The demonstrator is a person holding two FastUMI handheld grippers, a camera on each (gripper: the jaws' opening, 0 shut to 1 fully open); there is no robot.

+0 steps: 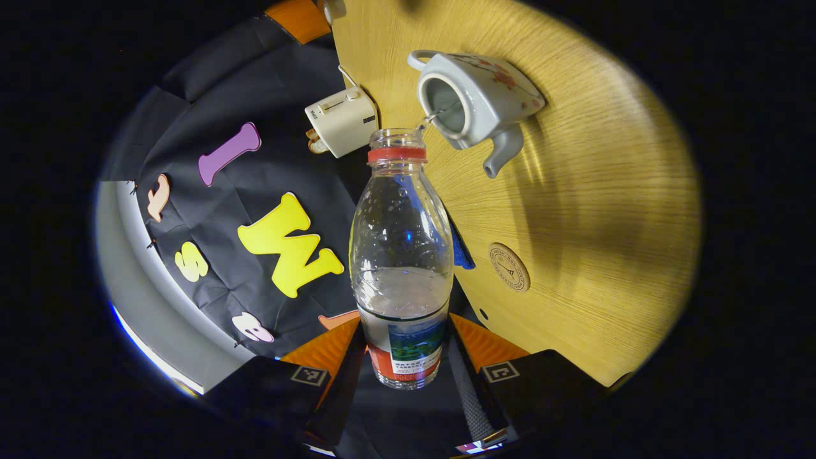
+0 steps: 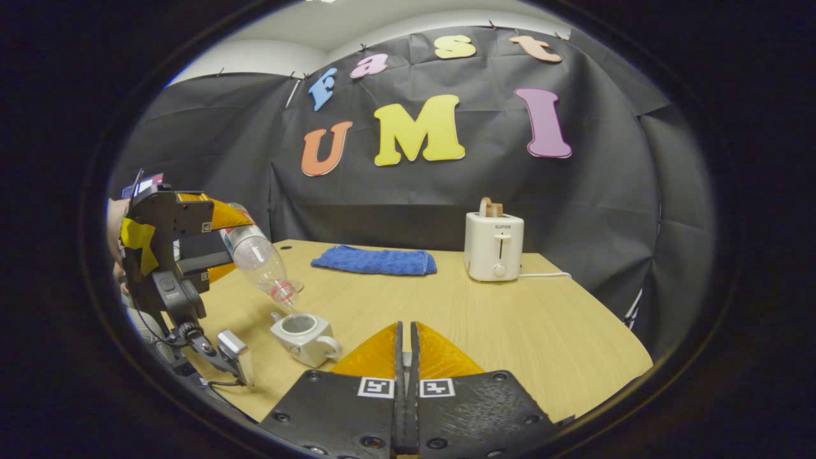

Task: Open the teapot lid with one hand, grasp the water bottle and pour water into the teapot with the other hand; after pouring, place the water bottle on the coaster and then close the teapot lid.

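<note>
Left gripper: black body w/ yellow tape, square markers, screws, thin black cable.

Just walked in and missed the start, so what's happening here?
A person is pouring water. The left tool grips a water bottle, tipped so a thin stream runs into the open teapot on the wooden table. The right tool is closed, back from the teapot. The coaster waits bare.

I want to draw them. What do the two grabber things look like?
Left gripper: a chunky black frame with yellow tape, thin black cables and a small silver box hanging below. Right gripper: a black textured body with screws. Both carry little square black-and-white markers at the base of wedge-shaped fingers.
</note>
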